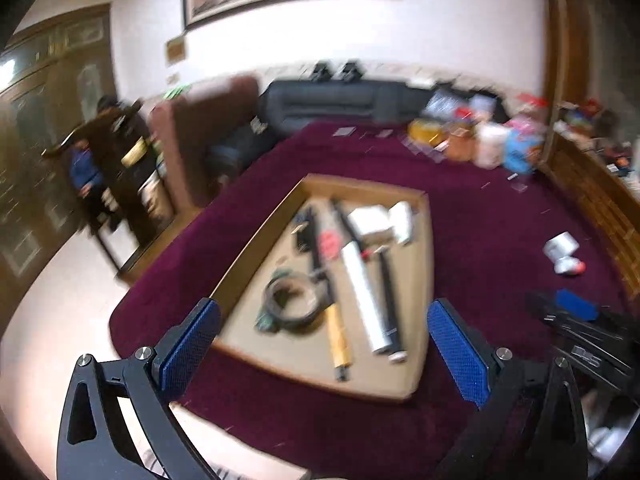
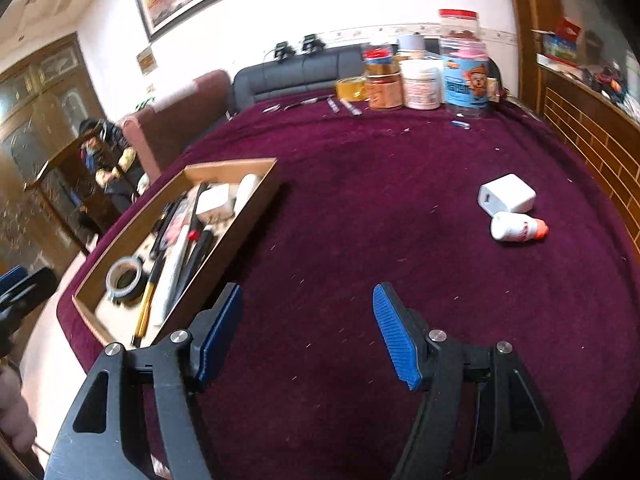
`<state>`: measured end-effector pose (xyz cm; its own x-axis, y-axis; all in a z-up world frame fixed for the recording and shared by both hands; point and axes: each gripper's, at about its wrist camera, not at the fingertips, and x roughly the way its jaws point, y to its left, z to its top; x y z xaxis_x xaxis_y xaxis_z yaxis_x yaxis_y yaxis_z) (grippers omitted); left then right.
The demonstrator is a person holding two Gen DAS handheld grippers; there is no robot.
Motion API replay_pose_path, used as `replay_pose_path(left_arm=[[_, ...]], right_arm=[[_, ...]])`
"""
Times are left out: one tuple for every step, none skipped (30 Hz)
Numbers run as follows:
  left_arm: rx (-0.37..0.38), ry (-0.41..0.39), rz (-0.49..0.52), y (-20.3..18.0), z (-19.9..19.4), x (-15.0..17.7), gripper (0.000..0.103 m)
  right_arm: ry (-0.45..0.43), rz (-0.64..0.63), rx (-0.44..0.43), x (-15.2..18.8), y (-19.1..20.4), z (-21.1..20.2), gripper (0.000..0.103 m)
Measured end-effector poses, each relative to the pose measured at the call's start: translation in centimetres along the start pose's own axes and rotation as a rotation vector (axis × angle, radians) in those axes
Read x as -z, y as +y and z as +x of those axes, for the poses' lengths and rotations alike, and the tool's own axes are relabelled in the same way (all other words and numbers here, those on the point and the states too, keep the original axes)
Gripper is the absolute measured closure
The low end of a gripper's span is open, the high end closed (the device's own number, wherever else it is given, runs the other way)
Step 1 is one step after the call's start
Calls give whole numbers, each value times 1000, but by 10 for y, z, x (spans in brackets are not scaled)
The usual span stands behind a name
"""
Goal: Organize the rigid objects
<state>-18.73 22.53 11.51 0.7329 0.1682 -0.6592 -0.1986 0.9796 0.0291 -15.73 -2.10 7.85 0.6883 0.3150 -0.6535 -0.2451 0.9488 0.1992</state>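
A shallow wooden tray (image 1: 424, 248) (image 2: 256, 204) sits on the purple cloth and holds a tape roll (image 1: 292, 300) (image 2: 126, 278), a yellow-handled tool (image 1: 338, 336), a white tube (image 1: 366, 300), dark sticks and white boxes. My left gripper (image 1: 324, 316) hangs wide open above the tray's near end, nothing between its blue pads. My right gripper (image 2: 308, 312) is open over bare cloth to the tray's right. A white charger block (image 2: 506, 196) (image 1: 560, 244) and a small white bottle with an orange cap (image 2: 518, 228) (image 1: 570, 266) lie on the cloth at the right.
Jars and tubs (image 2: 424, 76) and a yellow tape roll (image 2: 350, 88) stand along the table's far edge, with small flat items nearby. A wooden rail (image 2: 592, 136) borders the right side. A dark sofa (image 2: 296, 74) and chairs lie beyond. The right gripper (image 1: 580, 320) shows at the left view's right edge.
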Motion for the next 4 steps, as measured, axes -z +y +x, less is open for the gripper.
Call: replay_pose_path(left_arm=[[-3,32,-19,5,7,0,1],[-6,56,-33,8,11,0,1],[-3,77,-49,14,15,0,1],[0,86,-63,18,18,-1,1]], right_arm=[[9,-16,-4,2,6,1,36],[16,-25,-10,4,9,2,36],[22,-32,-18,6,13,3,36],[26,-37,-24,6,15,4,36]])
